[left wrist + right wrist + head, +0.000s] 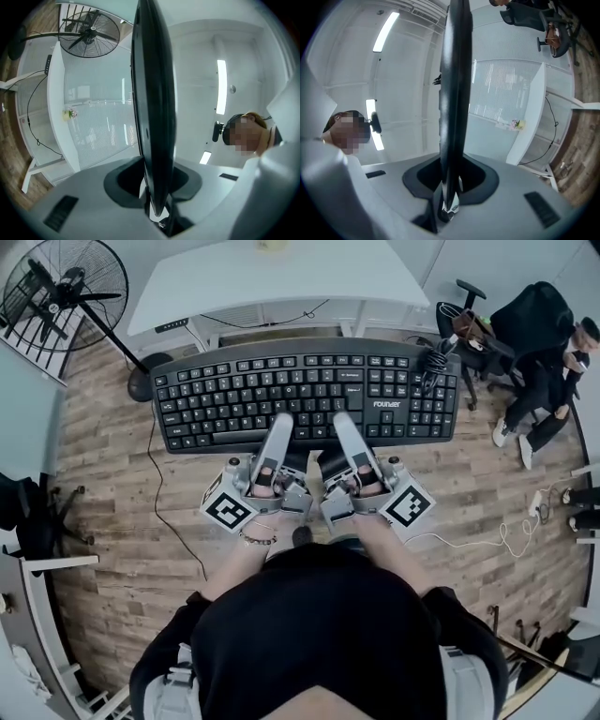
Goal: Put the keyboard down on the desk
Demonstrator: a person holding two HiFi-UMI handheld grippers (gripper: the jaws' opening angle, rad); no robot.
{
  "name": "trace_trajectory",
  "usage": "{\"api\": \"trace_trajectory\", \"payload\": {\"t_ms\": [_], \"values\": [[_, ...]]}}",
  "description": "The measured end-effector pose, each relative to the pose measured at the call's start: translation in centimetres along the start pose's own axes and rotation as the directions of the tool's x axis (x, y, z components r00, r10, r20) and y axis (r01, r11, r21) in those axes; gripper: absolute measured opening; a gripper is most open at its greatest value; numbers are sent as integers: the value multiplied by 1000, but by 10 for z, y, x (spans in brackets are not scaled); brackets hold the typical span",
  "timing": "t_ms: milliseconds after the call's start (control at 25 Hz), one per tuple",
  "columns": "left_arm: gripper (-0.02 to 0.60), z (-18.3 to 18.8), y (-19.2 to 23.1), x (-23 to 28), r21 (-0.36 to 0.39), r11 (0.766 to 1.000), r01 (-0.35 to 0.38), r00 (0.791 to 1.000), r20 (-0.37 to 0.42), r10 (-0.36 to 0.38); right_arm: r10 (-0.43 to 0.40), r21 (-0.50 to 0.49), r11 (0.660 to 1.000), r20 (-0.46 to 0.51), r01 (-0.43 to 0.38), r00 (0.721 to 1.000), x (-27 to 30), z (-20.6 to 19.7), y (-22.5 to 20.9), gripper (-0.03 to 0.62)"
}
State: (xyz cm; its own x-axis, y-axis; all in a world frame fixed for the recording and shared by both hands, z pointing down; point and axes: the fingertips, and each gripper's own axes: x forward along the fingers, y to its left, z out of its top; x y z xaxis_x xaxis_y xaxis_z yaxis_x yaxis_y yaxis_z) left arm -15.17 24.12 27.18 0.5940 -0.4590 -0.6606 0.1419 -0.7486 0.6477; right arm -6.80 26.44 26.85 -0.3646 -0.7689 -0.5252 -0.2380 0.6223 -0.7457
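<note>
Presently held clear of any surface, above the wooden floor (112, 521): keyboard (305, 395), long axis running left to right, keys facing the person. Pinched along its near edge by left gripper (278, 432) and right gripper (345, 430), side by side about the middle, jaws pressed on the thin rim. Short of the white desk (281, 277), lying farther off beyond the keyboard's far edge, equally near for both hands.
</note>
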Motion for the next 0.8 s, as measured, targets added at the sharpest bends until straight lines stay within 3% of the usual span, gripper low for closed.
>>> {"api": "trace_trajectory", "payload": {"t_ms": [800], "values": [[98,1,2,0,98,995,32,999,15,-34,105,11,994,-19,-104,994,3,0,-7,81]]}}
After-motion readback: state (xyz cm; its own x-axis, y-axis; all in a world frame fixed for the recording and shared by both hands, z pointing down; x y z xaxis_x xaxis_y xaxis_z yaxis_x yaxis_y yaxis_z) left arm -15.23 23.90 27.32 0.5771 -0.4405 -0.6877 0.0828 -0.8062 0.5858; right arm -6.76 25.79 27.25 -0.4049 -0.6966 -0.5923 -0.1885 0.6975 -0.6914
